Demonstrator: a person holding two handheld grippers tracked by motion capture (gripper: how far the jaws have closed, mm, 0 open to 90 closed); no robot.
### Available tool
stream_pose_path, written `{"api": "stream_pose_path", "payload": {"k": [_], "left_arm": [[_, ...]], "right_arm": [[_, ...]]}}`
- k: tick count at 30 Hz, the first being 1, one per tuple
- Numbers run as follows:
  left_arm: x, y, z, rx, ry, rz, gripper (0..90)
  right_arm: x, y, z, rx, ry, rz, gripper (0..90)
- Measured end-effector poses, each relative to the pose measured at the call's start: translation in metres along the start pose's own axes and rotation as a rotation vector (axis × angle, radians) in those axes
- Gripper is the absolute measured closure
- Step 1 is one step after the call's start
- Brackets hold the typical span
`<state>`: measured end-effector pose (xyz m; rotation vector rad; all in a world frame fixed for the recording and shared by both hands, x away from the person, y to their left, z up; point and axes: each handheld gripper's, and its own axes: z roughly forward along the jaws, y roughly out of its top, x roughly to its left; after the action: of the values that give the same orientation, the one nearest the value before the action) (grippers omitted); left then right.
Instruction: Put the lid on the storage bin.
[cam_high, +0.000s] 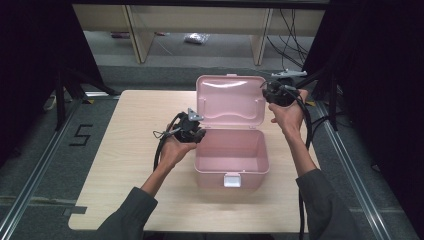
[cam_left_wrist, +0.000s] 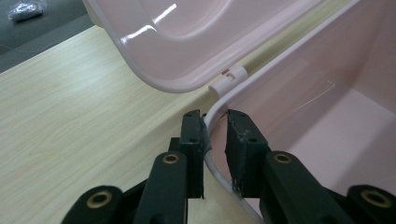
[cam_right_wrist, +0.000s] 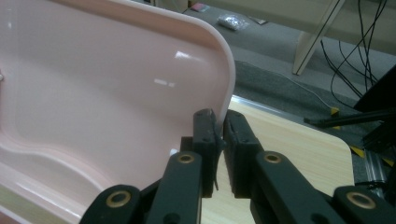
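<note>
A pink plastic box (cam_high: 232, 157) stands open in the middle of the wooden table (cam_high: 130, 130), nothing inside it. Its lid (cam_high: 230, 100) is raised upright at the back. My left gripper (cam_high: 194, 131) sits at the box's left rear corner. In the left gripper view its jaws (cam_left_wrist: 215, 119) straddle the box wall (cam_left_wrist: 327, 116) just below the hinge (cam_left_wrist: 229, 79), one pad outside and one inside, shut on the rim. My right gripper (cam_high: 274, 94) is at the lid's right edge. In the right gripper view it (cam_right_wrist: 220, 116) is shut on the rim of the lid (cam_right_wrist: 93, 84).
A white latch (cam_high: 232, 179) sits on the box's front wall. Bare tabletop lies to the left and right of the box. Behind the table are pale furniture legs (cam_high: 137, 35), a small bag on the floor (cam_high: 196, 38) and black cables (cam_high: 292, 35). Dark curtains flank both sides.
</note>
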<state>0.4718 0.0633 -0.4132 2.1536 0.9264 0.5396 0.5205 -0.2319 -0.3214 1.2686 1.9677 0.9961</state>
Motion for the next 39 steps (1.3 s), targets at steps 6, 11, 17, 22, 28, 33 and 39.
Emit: {"api": "stream_pose_path", "payload": {"k": [6,11,17,22,28,33,39], "left_arm": [[0.0,0.0,0.001,-0.007,0.001,-0.004,76.2],[-0.001,0.0,0.002,-0.013,0.007,-0.016,76.0],[-0.002,0.0,0.002,-0.013,0.02,-0.011,75.8],[-0.002,0.0,0.002,-0.015,0.022,-0.013,75.7],[-0.003,0.0,0.002,-0.017,0.026,-0.015,75.7],[-0.002,-0.001,0.002,-0.02,0.02,-0.016,75.6],[-0.003,-0.003,0.003,-0.031,0.025,-0.044,75.6]], "right_arm": [[0.001,-0.003,-0.008,-0.02,0.004,0.015,84.8],[0.003,-0.005,-0.017,-0.031,0.013,0.028,85.2],[0.006,-0.008,-0.029,-0.037,0.011,-0.003,85.2],[0.009,-0.012,-0.04,-0.05,0.015,-0.022,85.3],[0.011,-0.017,-0.046,-0.077,0.02,-0.043,85.2],[0.014,-0.019,-0.052,-0.092,0.011,-0.063,85.1],[0.014,-0.023,-0.058,-0.097,0.032,-0.063,85.2]]}}
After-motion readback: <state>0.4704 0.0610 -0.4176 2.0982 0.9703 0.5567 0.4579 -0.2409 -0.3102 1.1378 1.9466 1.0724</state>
